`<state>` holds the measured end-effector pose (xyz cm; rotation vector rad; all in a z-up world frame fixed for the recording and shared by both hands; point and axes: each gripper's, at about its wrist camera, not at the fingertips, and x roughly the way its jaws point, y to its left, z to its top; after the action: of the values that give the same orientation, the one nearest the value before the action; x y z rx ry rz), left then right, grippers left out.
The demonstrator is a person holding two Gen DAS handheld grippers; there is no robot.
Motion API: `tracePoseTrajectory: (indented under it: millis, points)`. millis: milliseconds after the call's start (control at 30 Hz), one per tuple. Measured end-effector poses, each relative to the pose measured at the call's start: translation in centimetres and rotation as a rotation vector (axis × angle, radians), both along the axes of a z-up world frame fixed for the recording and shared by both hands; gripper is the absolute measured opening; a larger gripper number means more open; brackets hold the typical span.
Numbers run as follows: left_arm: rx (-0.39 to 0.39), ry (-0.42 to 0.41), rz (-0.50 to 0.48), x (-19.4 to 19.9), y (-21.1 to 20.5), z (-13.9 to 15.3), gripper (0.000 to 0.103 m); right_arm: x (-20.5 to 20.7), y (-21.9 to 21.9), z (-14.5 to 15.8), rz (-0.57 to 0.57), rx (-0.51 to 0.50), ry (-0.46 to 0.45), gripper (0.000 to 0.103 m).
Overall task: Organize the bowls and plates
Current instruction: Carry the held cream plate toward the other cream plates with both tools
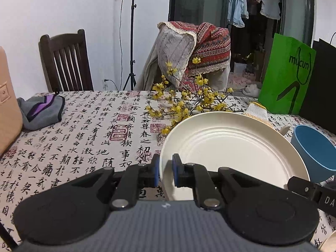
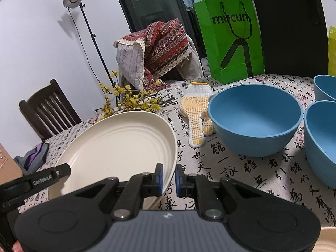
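A cream ridged plate (image 1: pixel 231 147) hangs a little above the tablecloth, held from both sides. My left gripper (image 1: pixel 166 172) is shut on its left rim. My right gripper (image 2: pixel 169 178) is shut on the right rim of the same plate (image 2: pixel 117 147). In the right wrist view, a blue bowl (image 2: pixel 255 119) stands on the table just right of the plate, with two more blue bowls (image 2: pixel 321 138) at the right edge. Only one blue bowl (image 1: pixel 313 151) shows in the left wrist view, behind the plate's right side.
A branch of yellow flowers (image 1: pixel 184 103) and a knit glove (image 2: pixel 197 113) lie behind the plate. A green bag (image 2: pixel 233 37) and a black bag (image 2: pixel 292 27) stand at the back right. A grey cloth (image 1: pixel 42 111) and a cardboard box (image 1: pixel 8 105) sit left.
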<state>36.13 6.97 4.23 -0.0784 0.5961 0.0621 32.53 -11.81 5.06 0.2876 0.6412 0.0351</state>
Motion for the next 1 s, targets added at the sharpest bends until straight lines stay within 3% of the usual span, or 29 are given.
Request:
tracePoseTrajectory:
  millis: [1000]
  points:
    - [0.004,-0.06,0.021,-7.0,0.0,2.7,0.012,-6.6,-0.4,2.4,0.024,0.024,-0.067,0.011]
